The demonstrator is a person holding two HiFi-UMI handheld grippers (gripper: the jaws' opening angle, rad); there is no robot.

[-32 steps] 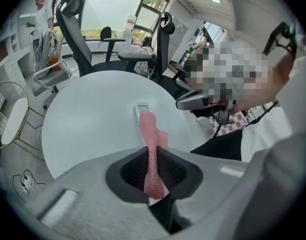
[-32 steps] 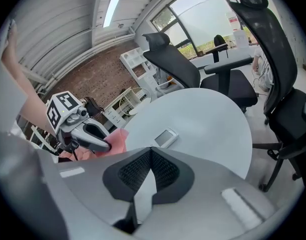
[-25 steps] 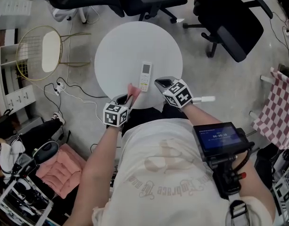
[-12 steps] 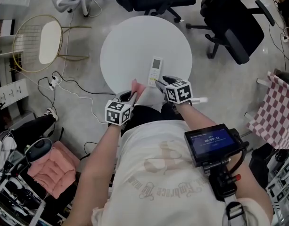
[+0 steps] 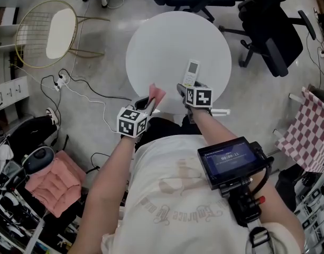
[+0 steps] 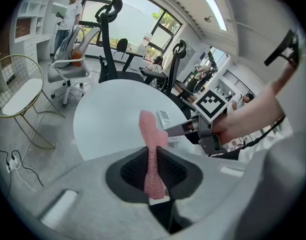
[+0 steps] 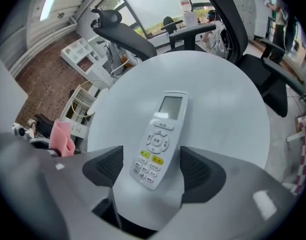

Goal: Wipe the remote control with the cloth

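Flat on table (image 5: 151, 46), near edge: remote control (image 7: 157, 139), lower end between jaws of right gripper (image 7: 152, 168). Jaws just opened wide, pads not touching. Left gripper (image 6: 153, 173) pinches pink cloth (image 6: 151, 139), just left. Step: securing remote. Next: clamp remote, bring cloth across.

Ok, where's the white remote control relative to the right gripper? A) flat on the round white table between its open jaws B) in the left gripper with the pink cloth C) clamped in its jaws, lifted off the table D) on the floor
A: the white remote control lies flat on the round white table, with a gap to each jaw of the right gripper, whose jaws have just been opening.
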